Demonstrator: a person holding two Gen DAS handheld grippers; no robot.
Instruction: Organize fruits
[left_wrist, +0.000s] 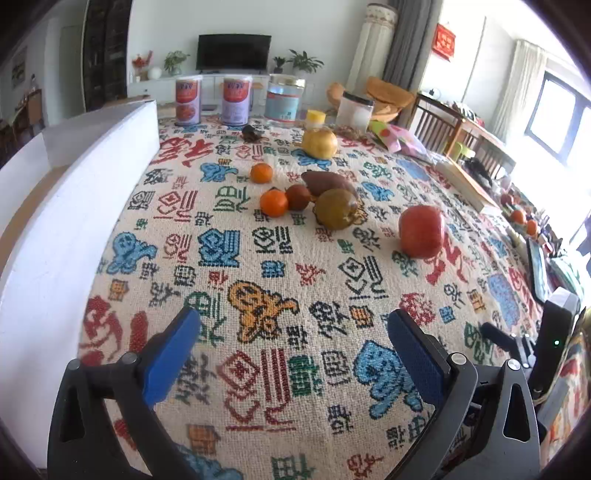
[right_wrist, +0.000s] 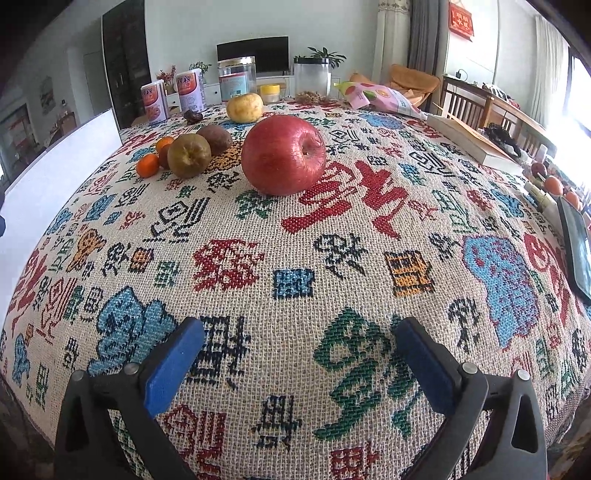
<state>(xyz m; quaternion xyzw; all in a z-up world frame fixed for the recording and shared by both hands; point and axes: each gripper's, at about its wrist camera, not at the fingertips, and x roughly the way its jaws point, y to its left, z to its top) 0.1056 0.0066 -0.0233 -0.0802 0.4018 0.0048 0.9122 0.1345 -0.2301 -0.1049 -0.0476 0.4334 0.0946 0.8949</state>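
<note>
The left gripper (left_wrist: 293, 354) is held wide open, and nothing is between its blue pads (left_wrist: 168, 360). Only bare patterned tablecloth (left_wrist: 258, 258) is seen in front of it, so there is lots of free room there. Far ahead of it the fruits are bunched together: two small oranges (left_wrist: 273, 202), a brown round fruit (left_wrist: 297, 196), a green-brown pear (left_wrist: 337, 209) and a sweet potato (left_wrist: 327, 181). A yellow pear (left_wrist: 320, 143) is placed further back. The red apple (left_wrist: 422, 231) is set ahead and to the right, apart from the bunch. A tall white box wall (left_wrist: 74, 206) is seen close on the left side.

The right gripper (right_wrist: 299, 360) is also held wide open with nothing in it. The red apple (right_wrist: 283, 154) is seen straight ahead, with open cloth in between. To the right, a book (right_wrist: 476, 142) and a dark tablet (right_wrist: 576, 251) are laid near the table edge. Tins (right_wrist: 191, 91) and jars (right_wrist: 312, 78) are lined up along the far edge.
</note>
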